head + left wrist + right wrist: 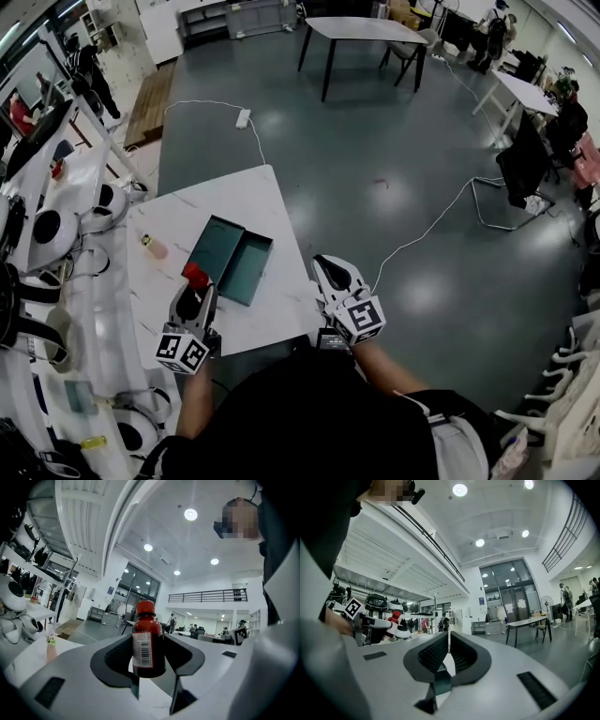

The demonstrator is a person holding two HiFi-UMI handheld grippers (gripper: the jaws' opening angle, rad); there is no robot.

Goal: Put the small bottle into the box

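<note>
One small bottle [148, 641], stiff, light and probably slick-sided, stands upright, clamped at mid-body in the left gripper [195, 298] above the table's [248, 197] near edge, just beside the open box [230, 258]. The right gripper [447, 651], jaws all but together, holds nothing.

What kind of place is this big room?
Probably a robotics lab or workshop in a large hall. White-and-black rounded machines crowd the side bench, a power strip lies on the wide grey floor, and a work table stands far off.
</note>
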